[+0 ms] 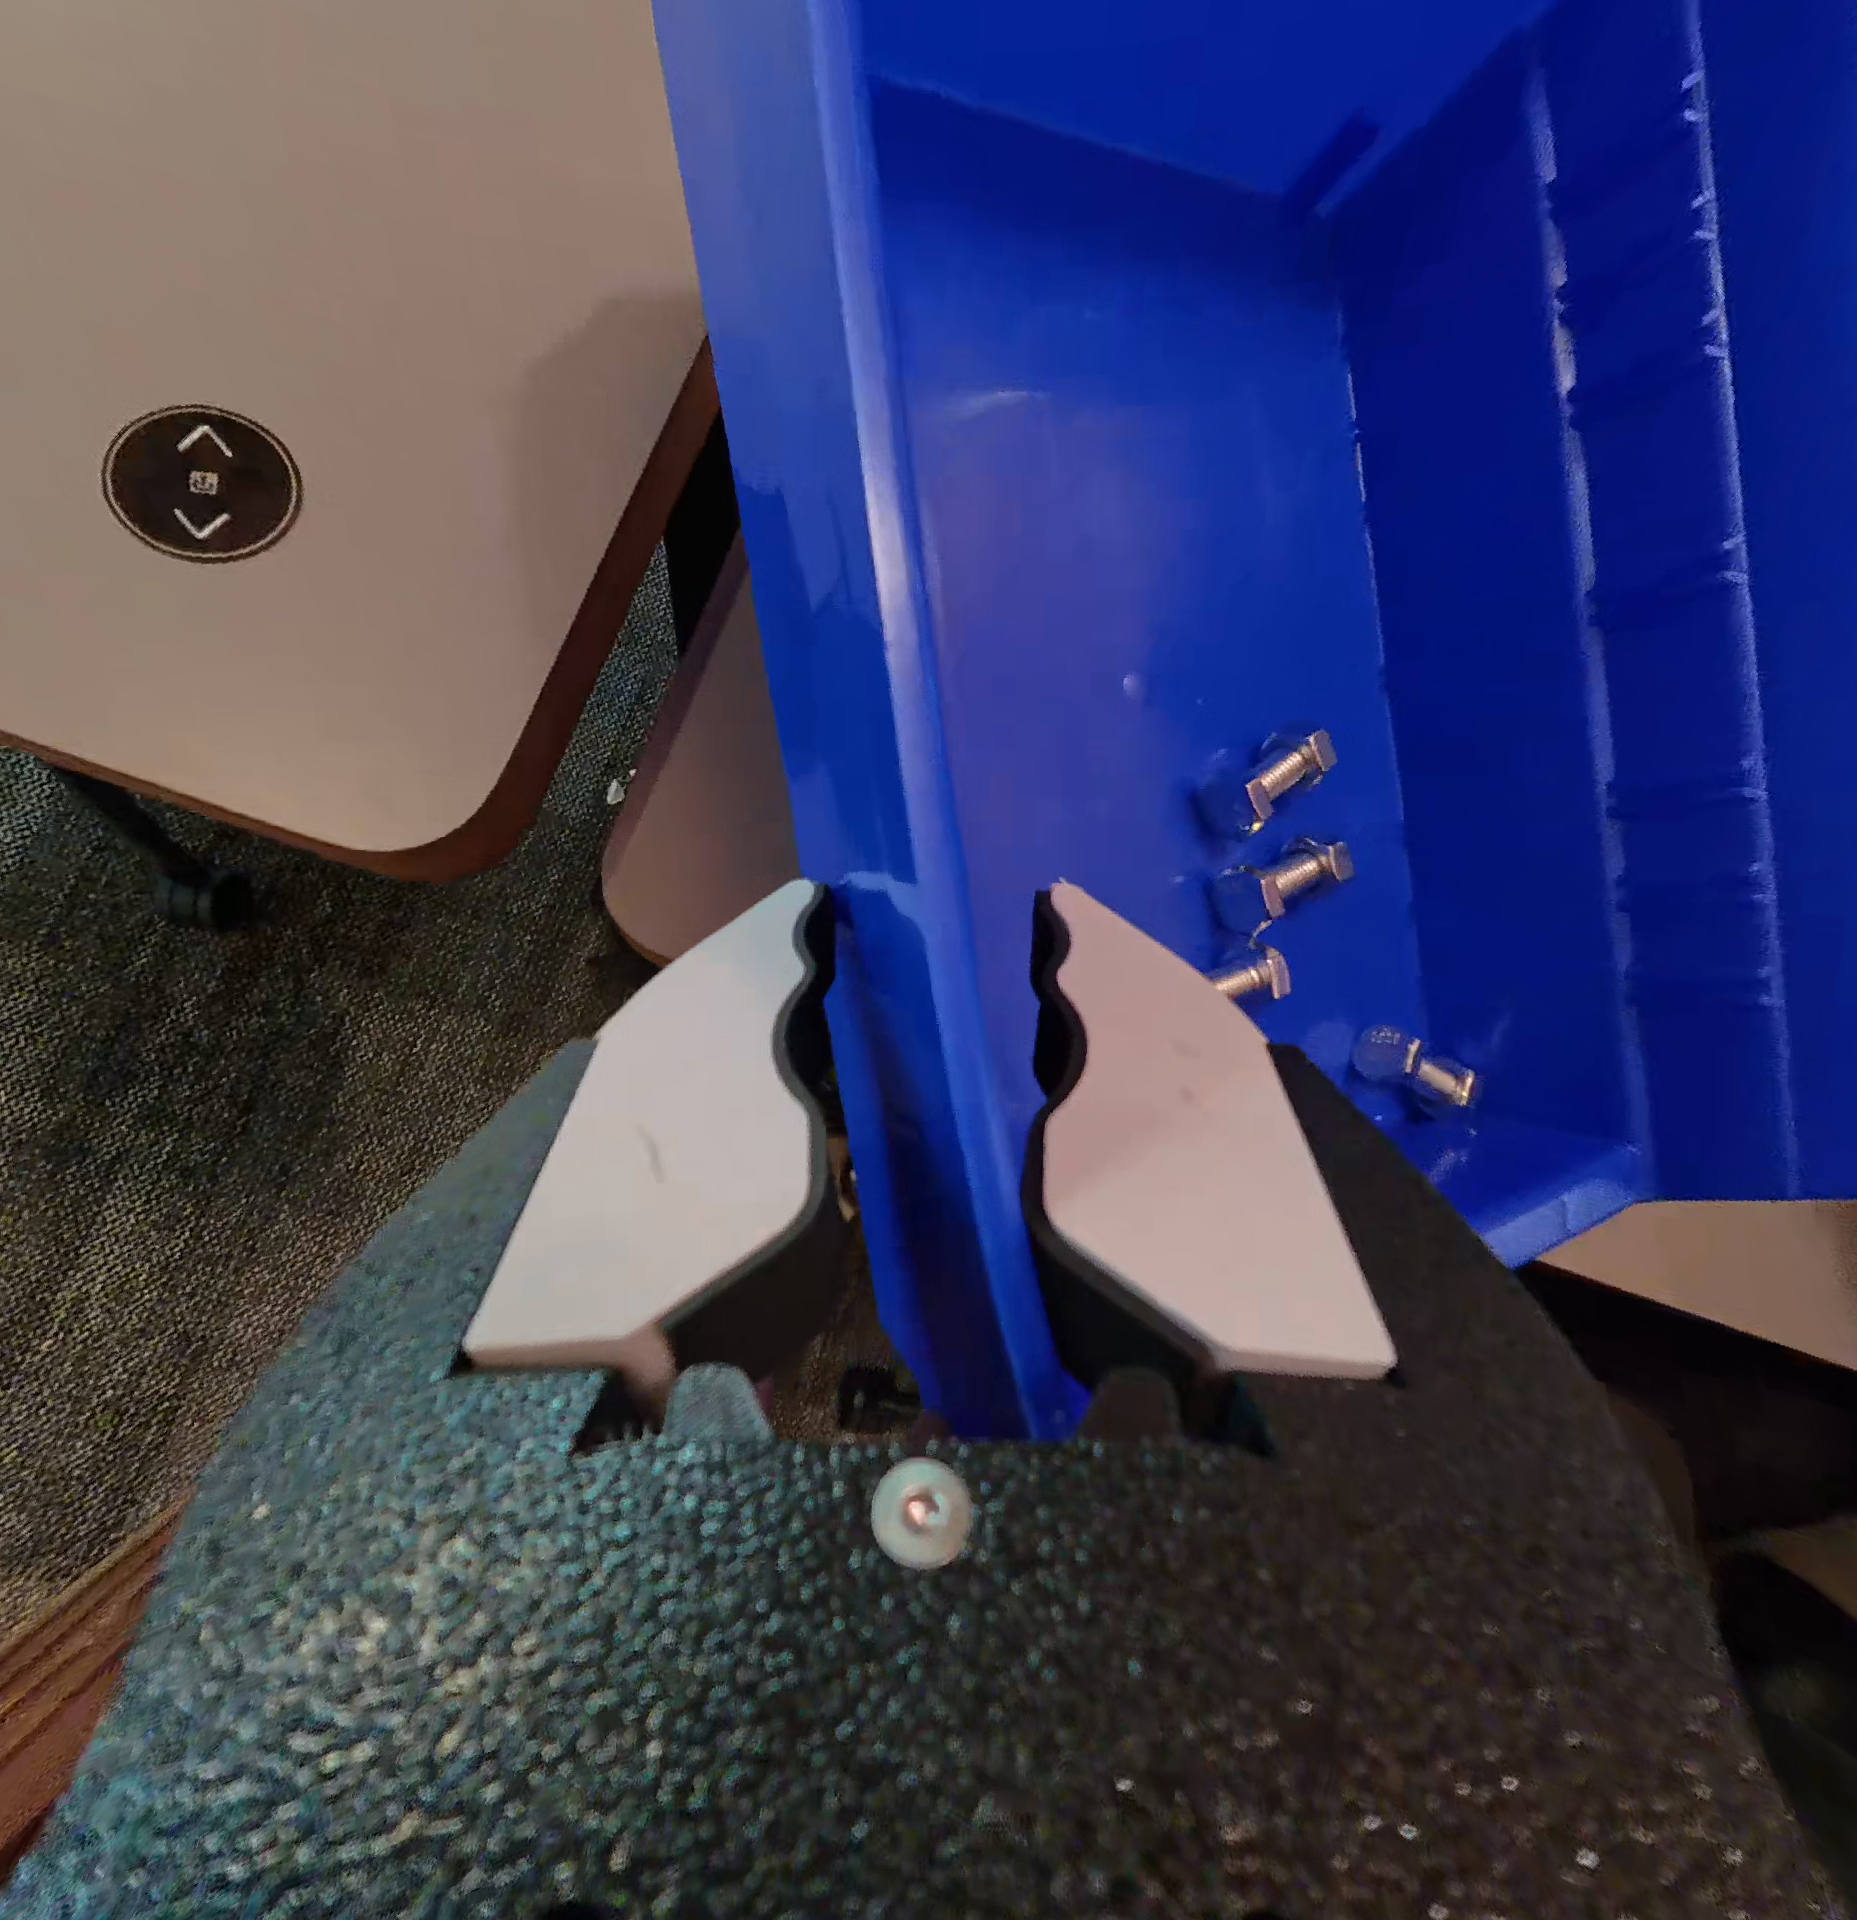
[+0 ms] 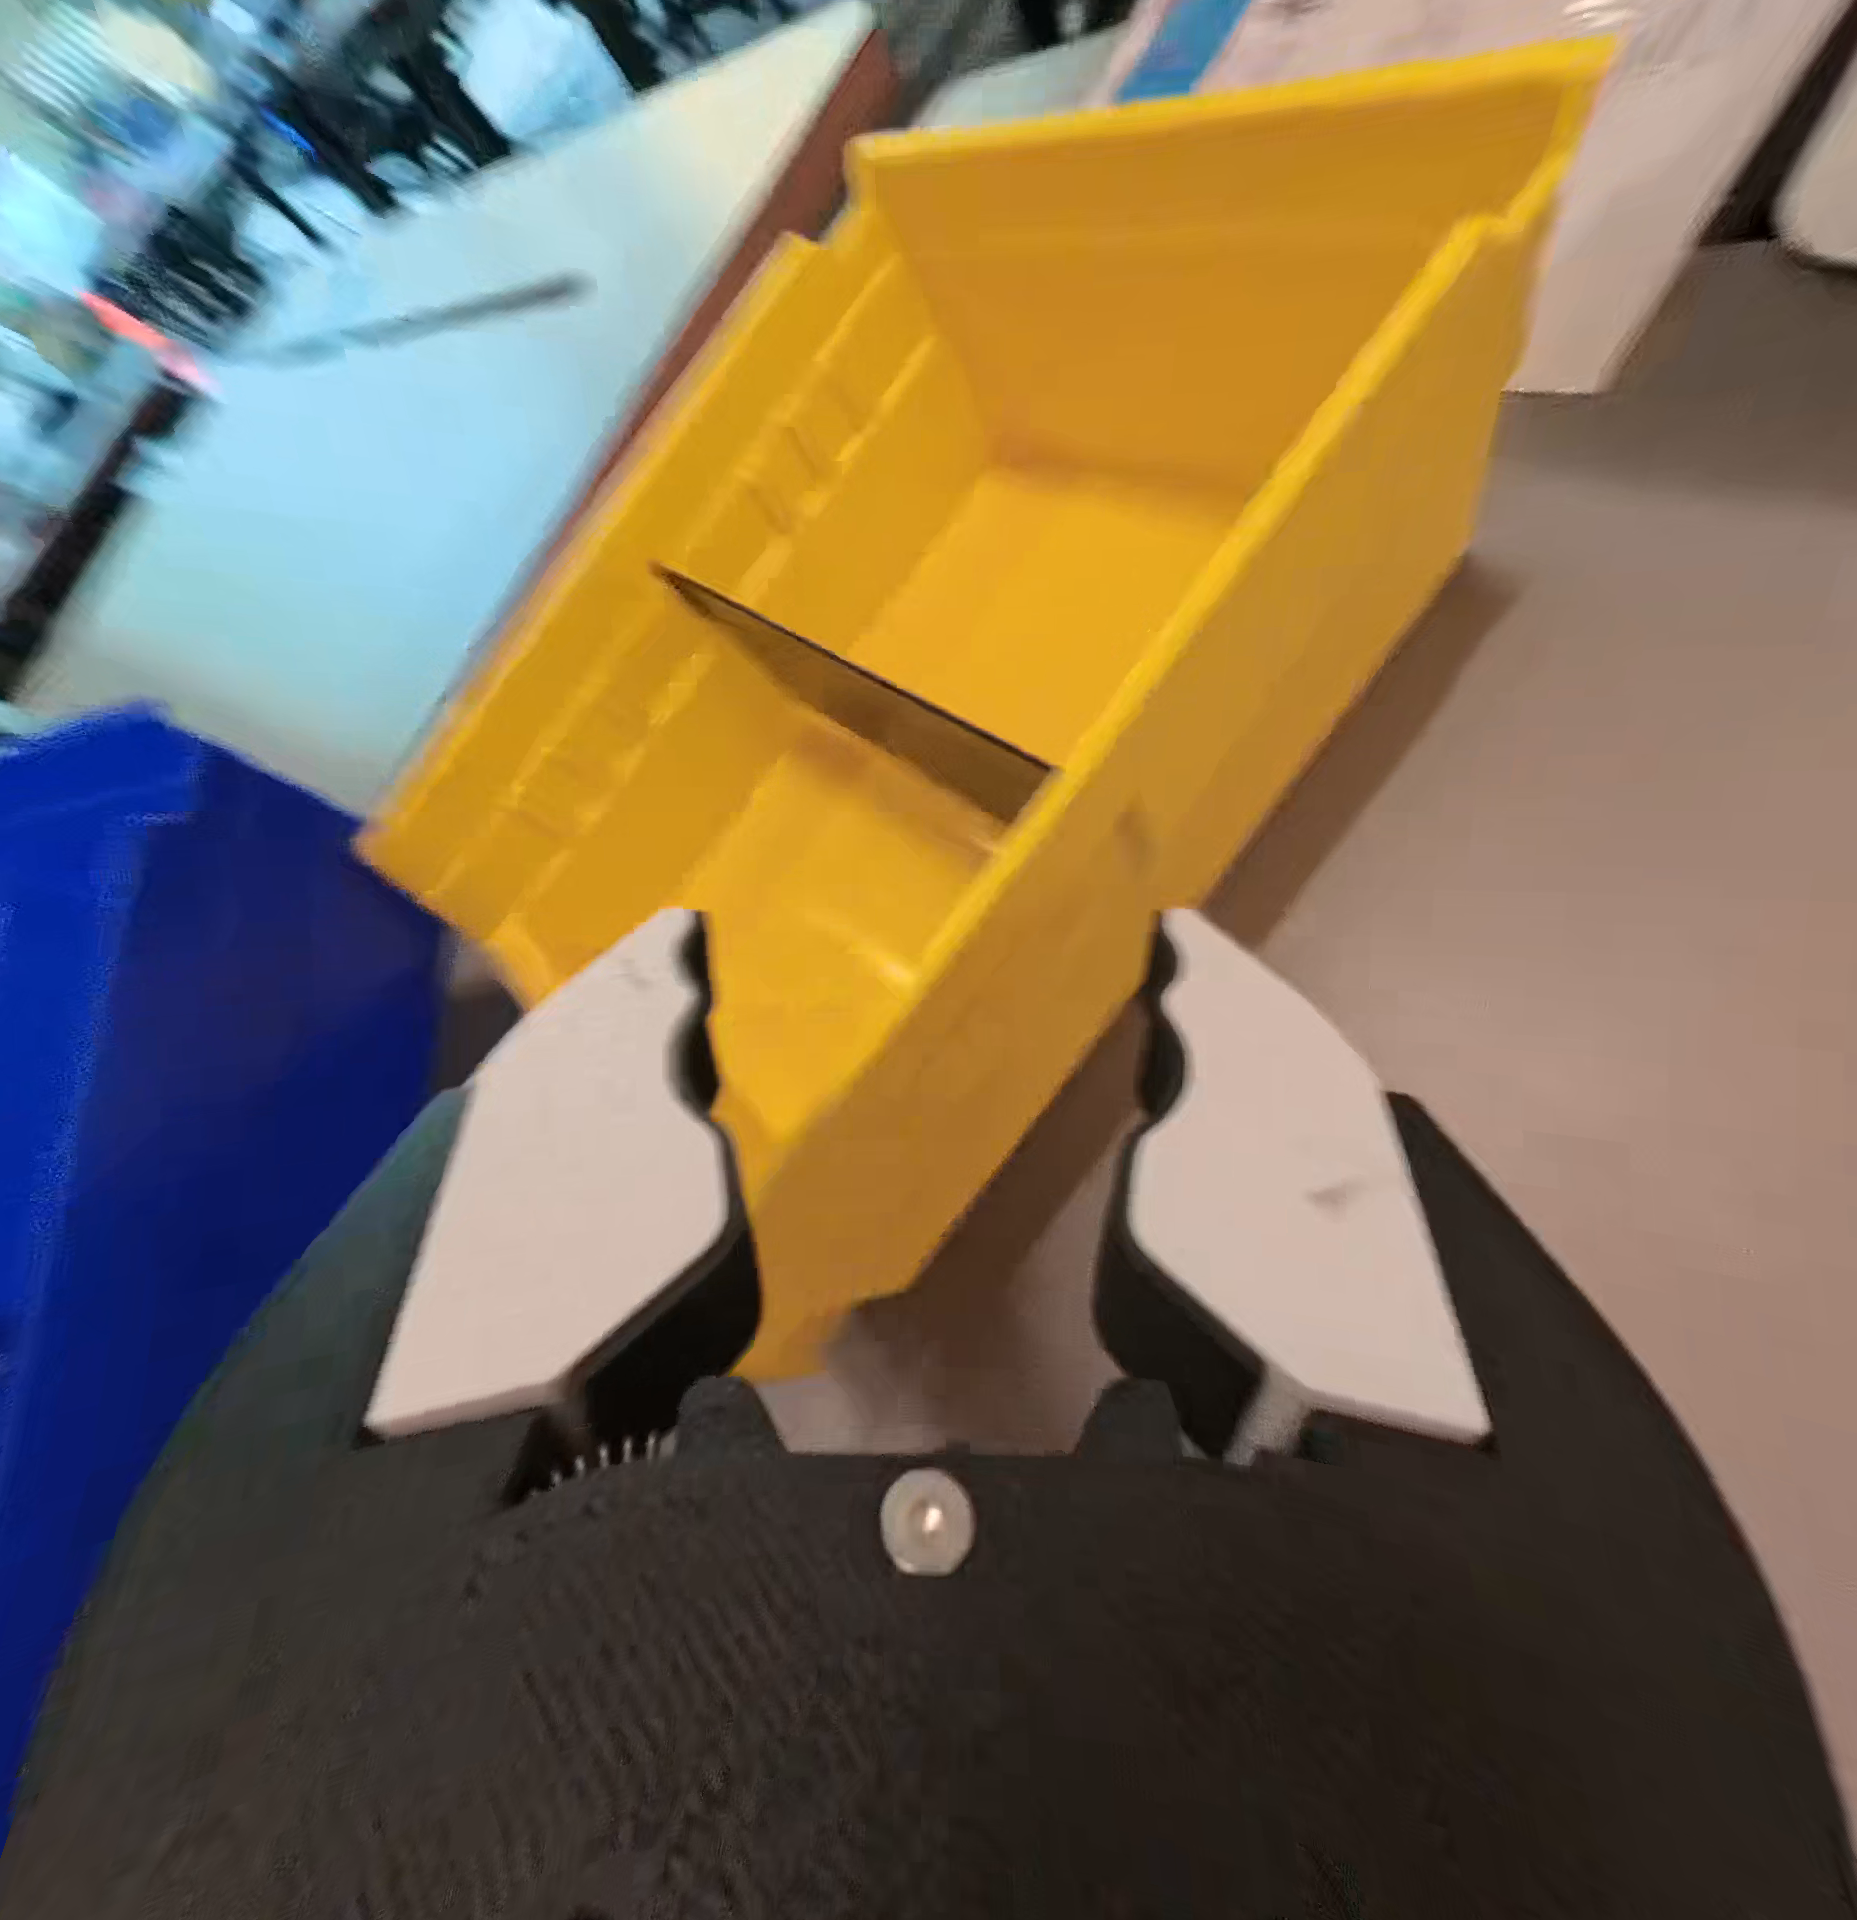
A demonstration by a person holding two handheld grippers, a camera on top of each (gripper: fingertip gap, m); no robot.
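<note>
My left gripper (image 1: 934, 904) is shut on the side wall of a blue plastic bin (image 1: 1111, 468), one finger outside the wall and one inside. Several silver bolts (image 1: 1293, 774) lie in the bin's lower corner, close to the inner finger. The bin hangs past the table edge, over the floor. My right gripper (image 2: 929, 935) is open, and the near corner of a yellow bin (image 2: 1090, 582) sits between its fingers. A gap shows at the right finger. The yellow bin has a black divider (image 2: 872, 696) across it and looks empty. The blue bin also shows at the left of the right wrist view (image 2: 176, 987).
A pale table with a dark rim carries a round black control button (image 1: 202, 483). Grey carpet (image 1: 176, 1039) lies below. The yellow bin rests on a beige tabletop (image 2: 1630, 831). White objects (image 2: 1682, 208) stand at the back right. The right wrist view is blurred.
</note>
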